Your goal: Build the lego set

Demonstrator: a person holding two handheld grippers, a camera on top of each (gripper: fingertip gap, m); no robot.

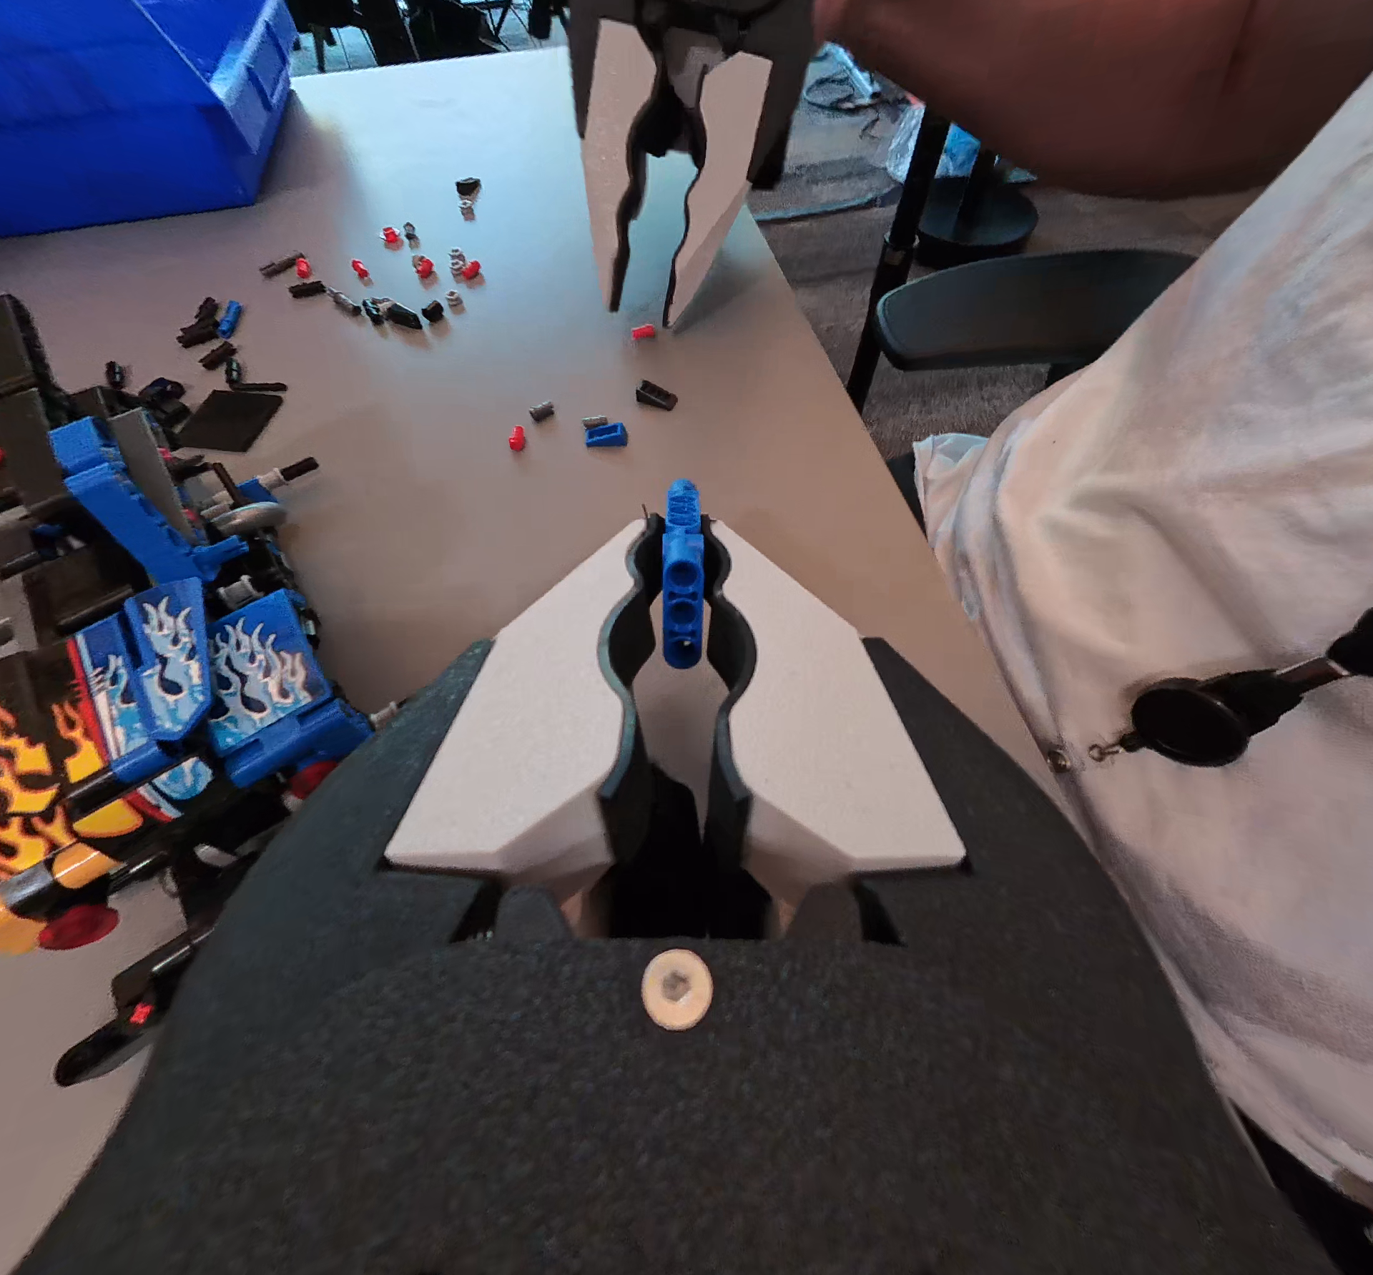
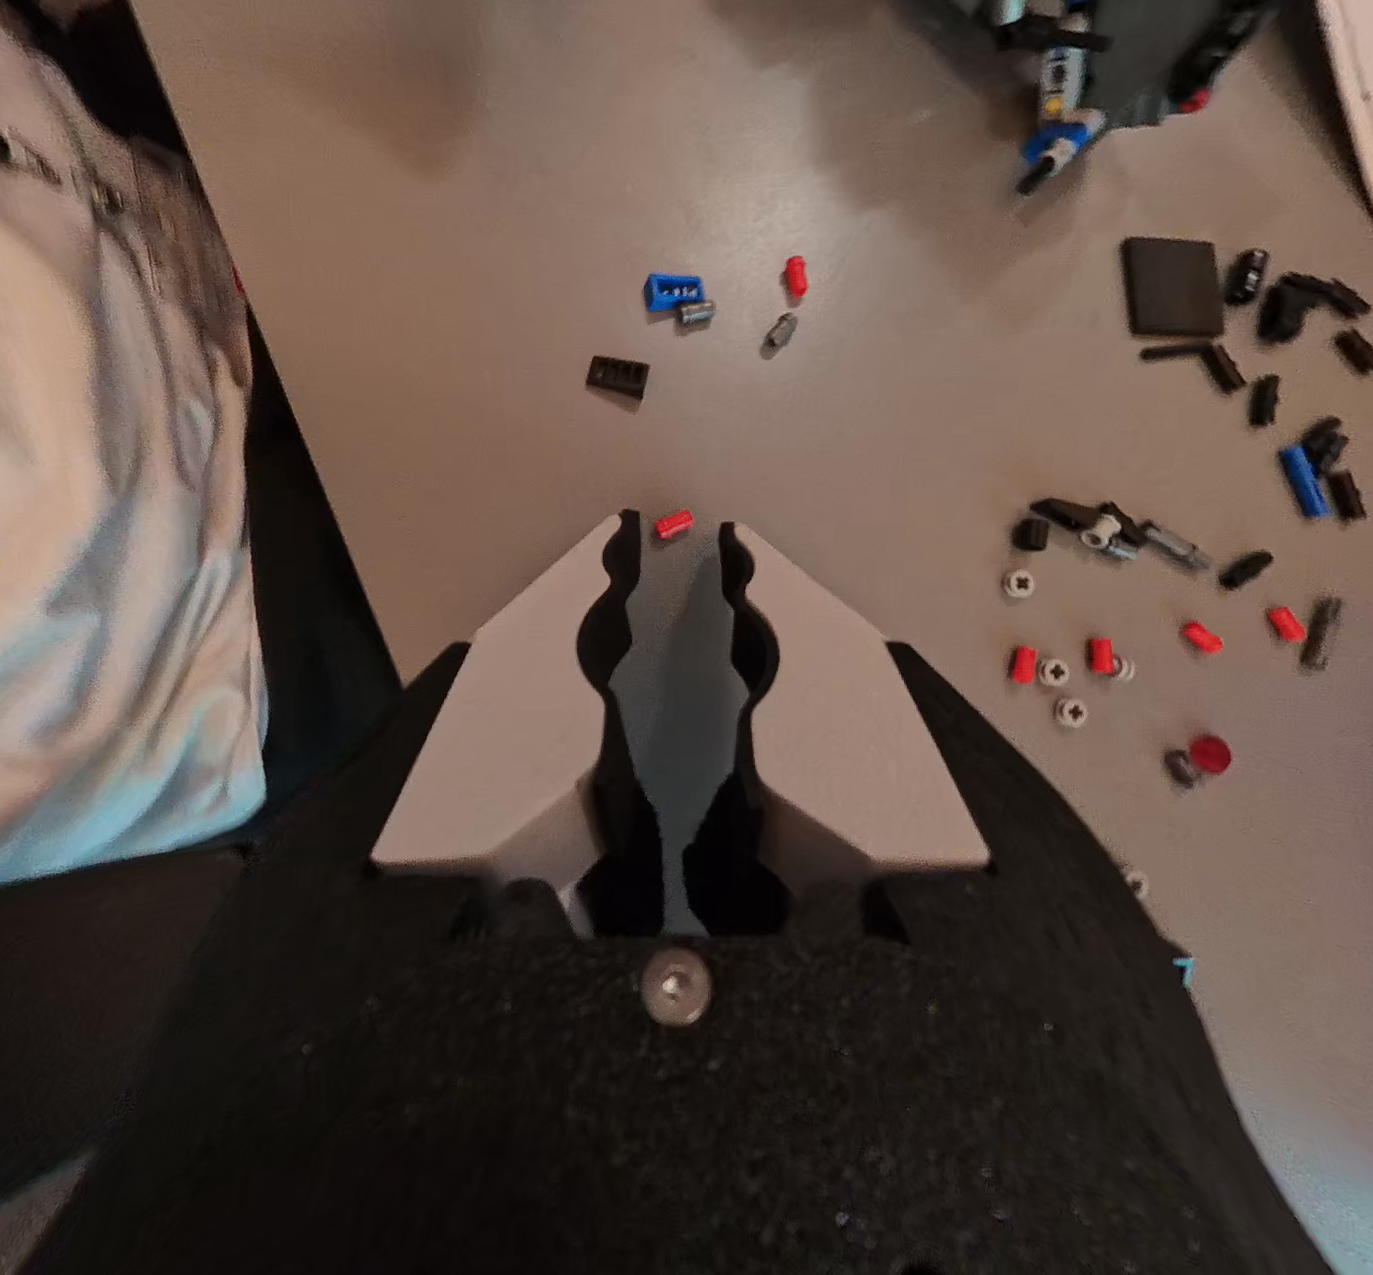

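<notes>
My left gripper (image 1: 680, 522) is shut on a blue beam with round holes (image 1: 682, 574), held above the grey table (image 1: 416, 533). My right gripper (image 2: 674, 520) is open, pointing down at the table, with a small red pin (image 2: 674, 523) lying between its fingertips. In the left wrist view the right gripper (image 1: 643, 314) hangs over that same red pin (image 1: 643, 331). The partly built blue and black model with flame stickers (image 1: 171, 667) stands at the left; it also shows blurred in the right wrist view (image 2: 1114, 28).
Loose pieces lie scattered: a blue slope (image 1: 605, 435), a black slope (image 1: 655, 395), red pins (image 1: 423, 266), grey bushes (image 2: 1055, 671), a black plate (image 2: 1172, 286). A blue bin (image 1: 126, 73) stands at the far left. The table edge (image 1: 839, 377) runs by a person in a white shirt (image 1: 1189, 571).
</notes>
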